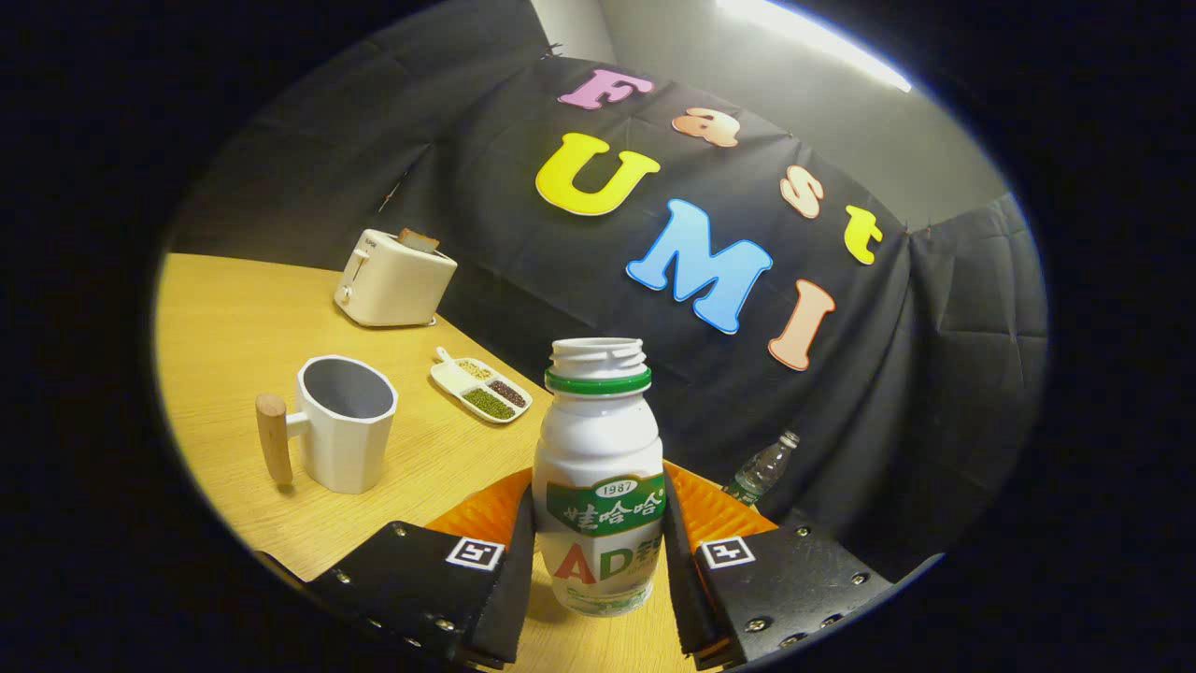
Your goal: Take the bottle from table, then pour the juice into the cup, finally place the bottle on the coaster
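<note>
The gripper (598,561) clamps the bottle (599,477) at its label band, one finger pressed to each side, low enough to leave the uncapped neck free for pouring. The bottle stands upright between the fingers, apparently at or just above the table (224,318), over the orange coaster (719,514). The cup (344,422) waits open-mouthed beyond the left finger, handle turned away. Behind it stand a toaster (392,279) and snack tray (480,385).

The bottle (598,439) carries a printed green label with a number and big letters. Square coded tags mark the hand-held gripper (598,547) clamping it.
</note>
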